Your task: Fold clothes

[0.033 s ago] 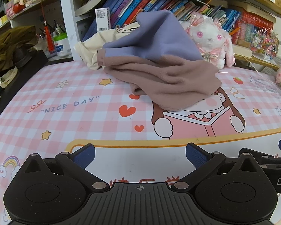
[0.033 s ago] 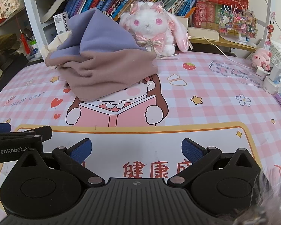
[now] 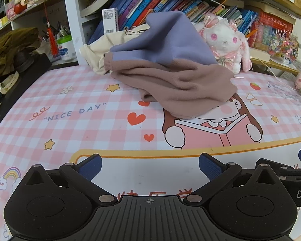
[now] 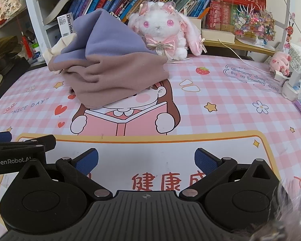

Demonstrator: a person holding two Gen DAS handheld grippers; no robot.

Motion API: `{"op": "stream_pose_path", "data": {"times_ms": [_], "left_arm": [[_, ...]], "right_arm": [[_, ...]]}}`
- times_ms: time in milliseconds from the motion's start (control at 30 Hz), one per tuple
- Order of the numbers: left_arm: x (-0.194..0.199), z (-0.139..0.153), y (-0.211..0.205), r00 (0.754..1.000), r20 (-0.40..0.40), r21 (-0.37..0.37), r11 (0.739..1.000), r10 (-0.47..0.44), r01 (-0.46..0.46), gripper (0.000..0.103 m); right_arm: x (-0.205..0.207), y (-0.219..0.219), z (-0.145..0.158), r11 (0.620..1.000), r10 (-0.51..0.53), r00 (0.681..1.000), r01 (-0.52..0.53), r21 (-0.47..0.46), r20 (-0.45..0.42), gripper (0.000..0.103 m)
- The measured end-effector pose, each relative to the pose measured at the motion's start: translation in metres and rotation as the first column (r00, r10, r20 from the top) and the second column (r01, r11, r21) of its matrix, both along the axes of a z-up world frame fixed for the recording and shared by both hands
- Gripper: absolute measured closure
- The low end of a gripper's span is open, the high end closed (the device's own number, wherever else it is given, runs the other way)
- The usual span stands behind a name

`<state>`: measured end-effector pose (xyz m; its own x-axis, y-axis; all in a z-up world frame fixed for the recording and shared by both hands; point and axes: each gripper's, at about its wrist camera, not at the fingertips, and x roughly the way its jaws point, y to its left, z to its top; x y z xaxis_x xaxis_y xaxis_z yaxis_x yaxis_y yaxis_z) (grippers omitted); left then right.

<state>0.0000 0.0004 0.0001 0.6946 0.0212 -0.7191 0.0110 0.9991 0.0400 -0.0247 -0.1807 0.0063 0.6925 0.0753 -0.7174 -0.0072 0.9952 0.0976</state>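
The left gripper (image 3: 149, 165) hangs over the near part of the mat (image 3: 74, 108), angled down, its blue pads (image 3: 90, 165) spread wide with nothing between them — only the white panel of the print shows in the gap. The right gripper (image 4: 146, 160) sits just beside it, likewise wide and empty, over the red characters printed on the mat; each tool's black arm shows at the edge of the other's view. The garment (image 3: 170, 70) lies in a loose heap at the far side of the mat, well apart from both tools. It is two-toned: a lilac part (image 3: 166, 40) rises to a peak at the back, and a mauve-brown part (image 3: 182, 86) spills forward in soft folds, its front edge covering the head of the cartoon girl (image 3: 212, 132) who reads a pink book. A ribbed cuff (image 3: 108, 61) shows at the heap's left end. Behind and to the left of it a cream cloth (image 3: 102, 50) lies bunched, touching the garment. A plush rabbit (image 4: 164, 30) with pink eyes sits just behind the heap's right side, against a shelf of books (image 4: 118, 0). A small pink plush (image 4: 281, 62) rests at the mat's far right edge — near some white boxes. At far left a dark olive cloth (image 3: 8, 48) is piled beside the mat.
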Motion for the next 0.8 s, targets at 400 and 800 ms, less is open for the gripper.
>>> {"op": "stream_pose_path", "data": {"times_ms": [400,800], "left_arm": [[0.0016,-0.0032,0.0003,1.000,-0.004,0.001,1.000,0.008,-0.008,0.000],[0.0015,-0.0024,0.0002,1.000,-0.007,0.004,1.000,0.000,0.000,0.000]], "right_arm": [[0.0022,-0.0005,-0.0016,1.000,0.004,1.000,-0.004,0.004,-0.004,0.000],[0.0019,-0.0008,-0.0032,1.000,-0.001,1.000,0.001,0.005,-0.008,0.000]]}}
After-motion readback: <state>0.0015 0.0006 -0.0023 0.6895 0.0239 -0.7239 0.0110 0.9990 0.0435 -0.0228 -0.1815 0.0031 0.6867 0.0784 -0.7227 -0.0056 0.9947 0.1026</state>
